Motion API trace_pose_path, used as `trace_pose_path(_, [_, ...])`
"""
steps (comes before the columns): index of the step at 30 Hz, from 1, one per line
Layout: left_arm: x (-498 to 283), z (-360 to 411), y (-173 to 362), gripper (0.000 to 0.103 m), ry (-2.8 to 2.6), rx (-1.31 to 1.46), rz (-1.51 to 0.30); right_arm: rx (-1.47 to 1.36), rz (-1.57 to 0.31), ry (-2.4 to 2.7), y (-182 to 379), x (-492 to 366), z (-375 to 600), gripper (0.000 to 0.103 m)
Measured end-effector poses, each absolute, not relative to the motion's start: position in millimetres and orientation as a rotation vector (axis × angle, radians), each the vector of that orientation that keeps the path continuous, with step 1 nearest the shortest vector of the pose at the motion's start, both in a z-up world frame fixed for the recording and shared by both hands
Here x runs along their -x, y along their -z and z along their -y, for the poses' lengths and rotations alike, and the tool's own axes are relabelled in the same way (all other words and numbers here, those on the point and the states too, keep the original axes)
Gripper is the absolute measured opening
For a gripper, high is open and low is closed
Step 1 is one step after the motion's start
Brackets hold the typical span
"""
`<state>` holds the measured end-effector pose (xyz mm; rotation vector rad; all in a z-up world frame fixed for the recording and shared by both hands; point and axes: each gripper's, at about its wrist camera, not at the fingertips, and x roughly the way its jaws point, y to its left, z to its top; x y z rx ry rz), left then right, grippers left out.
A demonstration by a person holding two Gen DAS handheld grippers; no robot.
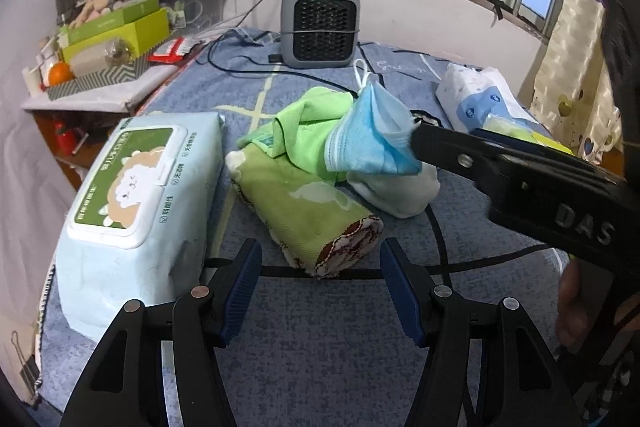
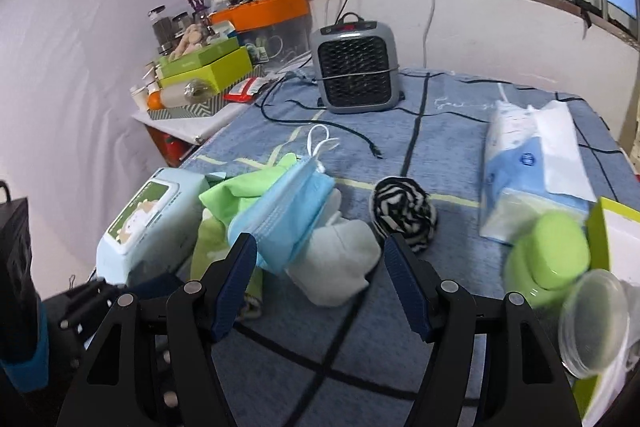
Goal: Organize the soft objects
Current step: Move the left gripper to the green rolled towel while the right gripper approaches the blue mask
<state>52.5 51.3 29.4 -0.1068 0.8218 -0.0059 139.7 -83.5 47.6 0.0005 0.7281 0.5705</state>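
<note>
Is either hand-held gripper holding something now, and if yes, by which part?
Nothing is held. The left hand-held gripper is open and empty; the right hand-held gripper is open too, only close to the blue face mask.

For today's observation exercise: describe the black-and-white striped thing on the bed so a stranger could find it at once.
Start at the grey heater at the far end of the blue bedspread. Come nearer, past the loose black cable, to the striped ball right of the white sock. It alone is zebra-patterned.
</note>
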Motion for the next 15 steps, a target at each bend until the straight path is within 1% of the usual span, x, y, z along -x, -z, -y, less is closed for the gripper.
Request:
trace_pose_path(9, [-61,-53,-21,0.061,-0.009,0.113,-0.844,0.013,-0.734,-0.625,-45,-152,62,0.067])
trace_pose_path(15, [-61,-56,-23,0.061,-0.007,0.121,-0.838,-0.036,-0.734,-0.66,-47,-154,63,0.067])
